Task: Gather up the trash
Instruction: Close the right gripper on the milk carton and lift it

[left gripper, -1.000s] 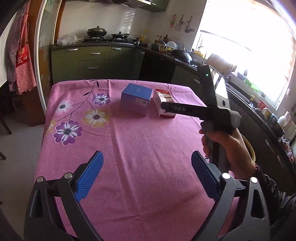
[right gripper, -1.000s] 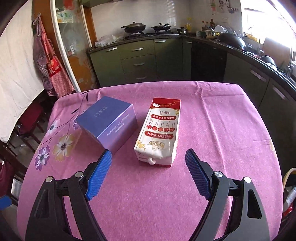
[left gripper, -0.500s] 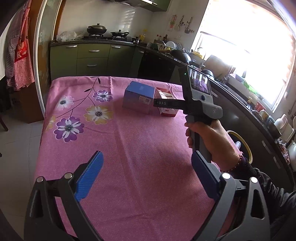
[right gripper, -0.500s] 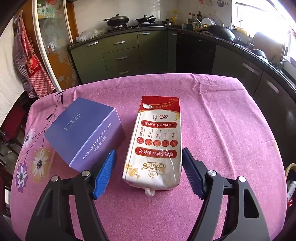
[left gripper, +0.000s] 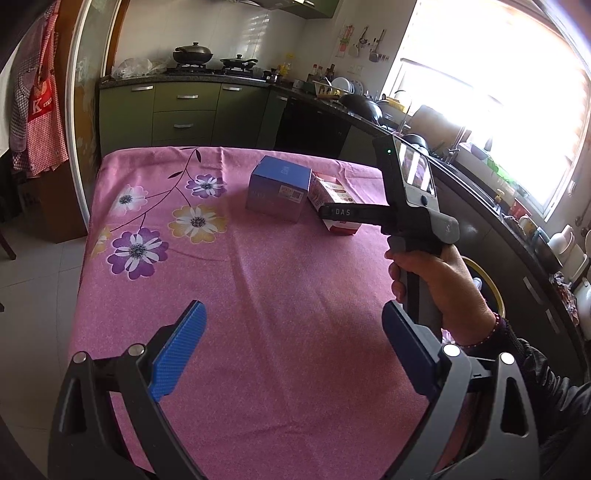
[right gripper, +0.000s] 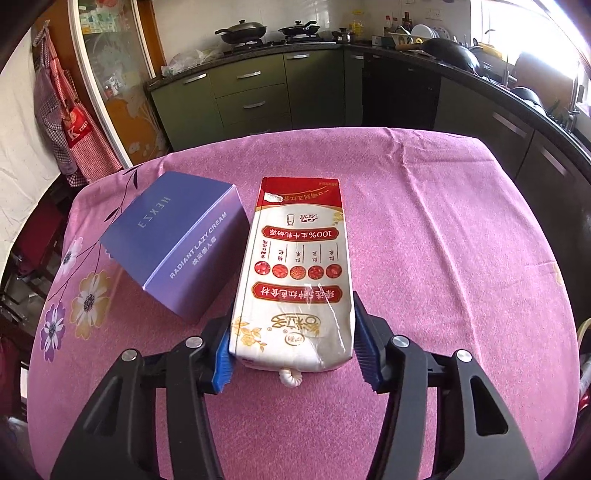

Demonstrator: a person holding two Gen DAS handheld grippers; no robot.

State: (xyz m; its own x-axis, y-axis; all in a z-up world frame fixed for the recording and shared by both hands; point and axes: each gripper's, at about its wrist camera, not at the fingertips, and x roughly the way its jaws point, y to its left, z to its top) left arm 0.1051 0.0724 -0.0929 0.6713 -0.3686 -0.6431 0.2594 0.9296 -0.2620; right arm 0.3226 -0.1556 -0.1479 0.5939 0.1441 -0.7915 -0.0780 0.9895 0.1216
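Now right tool (right gripper: 291,350) closing, apparently touching milk carton (right gripper: 295,280)

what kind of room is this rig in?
Most likely a home kitchen: pans on a gas stove, green cabinets under a dark countertop, dishes in a rack near the window.

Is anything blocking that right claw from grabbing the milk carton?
Nothing visible. The right gripper is closing, with the near end of the milk carton already between its blue pads. The purple box sits close beside the carton's left edge.
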